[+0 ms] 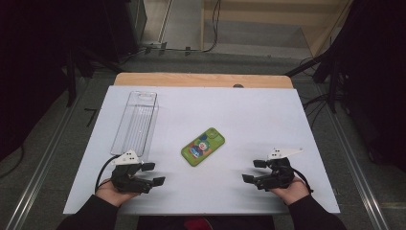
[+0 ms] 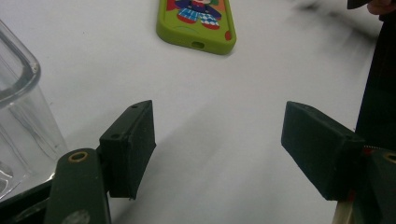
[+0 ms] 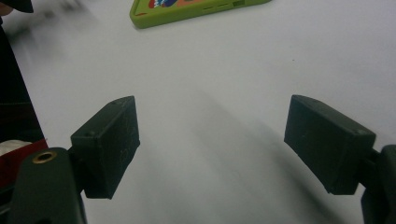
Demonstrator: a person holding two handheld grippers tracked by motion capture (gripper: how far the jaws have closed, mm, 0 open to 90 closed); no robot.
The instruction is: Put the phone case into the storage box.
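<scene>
Fingers (image 2: pixel 130 149) spread wide, both grippers low (seemingly resting)

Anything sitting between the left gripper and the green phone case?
No. In the left gripper view, bare white table runs from the open left gripper to the phone case.

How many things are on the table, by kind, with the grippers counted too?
Green phone case: 1
Clear plastic tray: 1
Grippers, left gripper and right gripper, both open: 2
Total: 4
</scene>
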